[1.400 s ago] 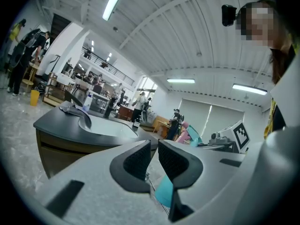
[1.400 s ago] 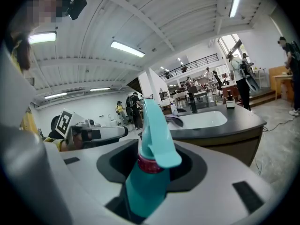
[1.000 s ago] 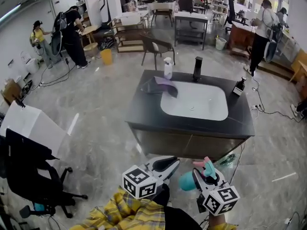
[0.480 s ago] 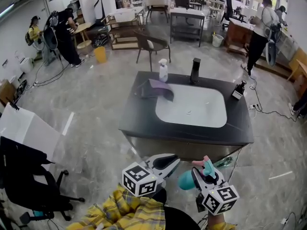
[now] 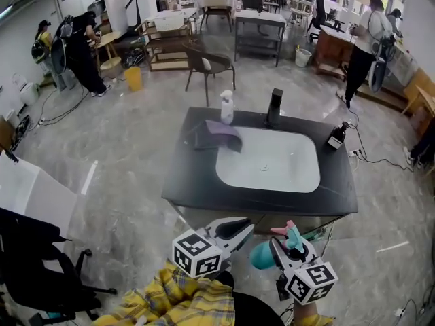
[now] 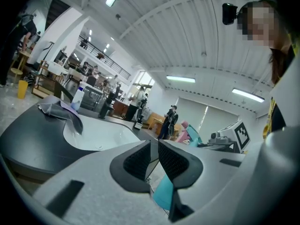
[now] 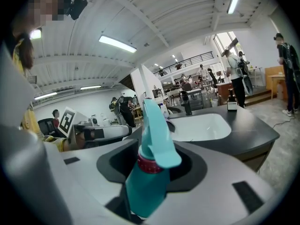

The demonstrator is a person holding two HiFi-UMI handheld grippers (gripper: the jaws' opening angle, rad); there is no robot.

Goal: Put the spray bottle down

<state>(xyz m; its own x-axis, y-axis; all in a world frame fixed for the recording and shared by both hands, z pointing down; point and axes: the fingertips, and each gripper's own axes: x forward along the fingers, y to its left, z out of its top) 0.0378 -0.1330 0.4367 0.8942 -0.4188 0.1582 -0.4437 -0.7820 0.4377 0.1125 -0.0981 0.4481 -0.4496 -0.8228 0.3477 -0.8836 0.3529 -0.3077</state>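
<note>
Short of the dark bench [image 5: 187,182], right tool [image 7: 151,163] clamps the teal plastic spray bottle [image 7: 143,191]. Left tool [image 6: 154,158] jaws sit together.

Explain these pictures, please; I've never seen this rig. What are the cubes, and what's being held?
A person holds a two-jaw gripper in each hand; the marker cubes are part of them. The head view looks down from the person's head at the left gripper and right gripper. The other two cameras ride on the grippers, looking along their jaws. The right gripper grips a teal spray bottle; the left one's jaws are nearly together, empty. Ahead, a black counter with a white sink carries a white spray bottle, a black tap, a purple cloth and a small dark bottle.
</note>
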